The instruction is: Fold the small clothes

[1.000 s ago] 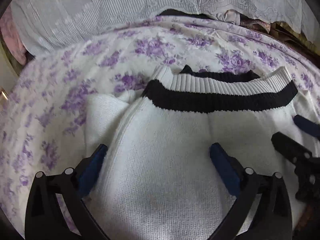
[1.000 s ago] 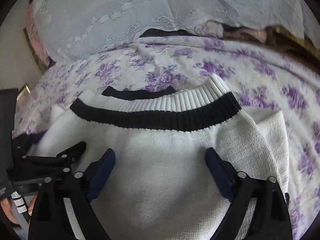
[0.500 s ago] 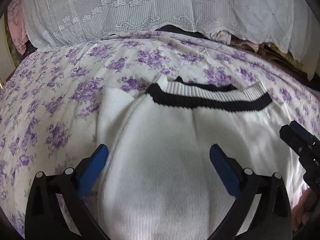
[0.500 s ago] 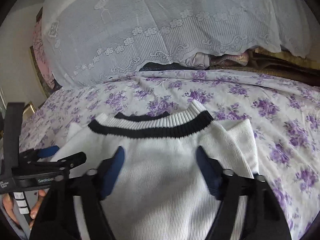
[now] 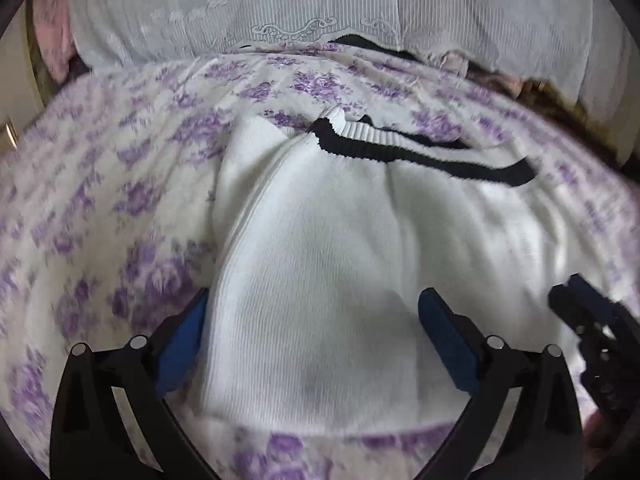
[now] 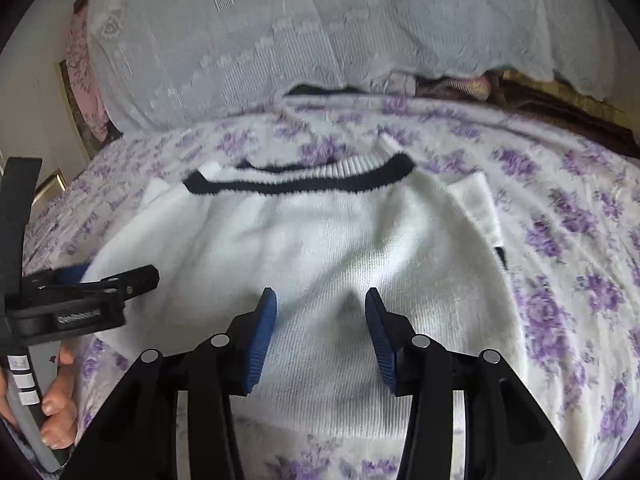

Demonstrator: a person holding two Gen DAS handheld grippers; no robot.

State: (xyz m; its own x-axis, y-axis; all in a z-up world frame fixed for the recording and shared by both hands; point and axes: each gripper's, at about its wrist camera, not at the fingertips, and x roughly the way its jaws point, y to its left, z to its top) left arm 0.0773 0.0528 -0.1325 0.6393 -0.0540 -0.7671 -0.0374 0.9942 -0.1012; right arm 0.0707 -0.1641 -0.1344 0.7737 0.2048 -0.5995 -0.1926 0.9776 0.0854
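While the left gripper [image 5: 312,340] stays spread over the white sweater [image 5: 340,280], the right gripper [image 6: 320,320] has narrowed, not yet pinching; grasp imminent.

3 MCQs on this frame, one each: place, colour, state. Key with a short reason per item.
1. Where does the white sweater lie?
A. on the floral bedspread
B. on a bare wooden floor
C. hung on a hanger

2. What colour is the band at the sweater's ribbed edge?
A. red
B. black
C. green

3. How do the jaws of the left gripper and the right gripper stand?
A. both shut on the sweater
B. left shut, right open
C. both open, no cloth pinched

Key: 1 A, purple-flowered fabric shows on every side of the sweater. 2 B, a dark black stripe runs across the ribbing in both views. 3 C, the blue pads stand apart on each gripper with flat knit between them; the right pair is narrower.
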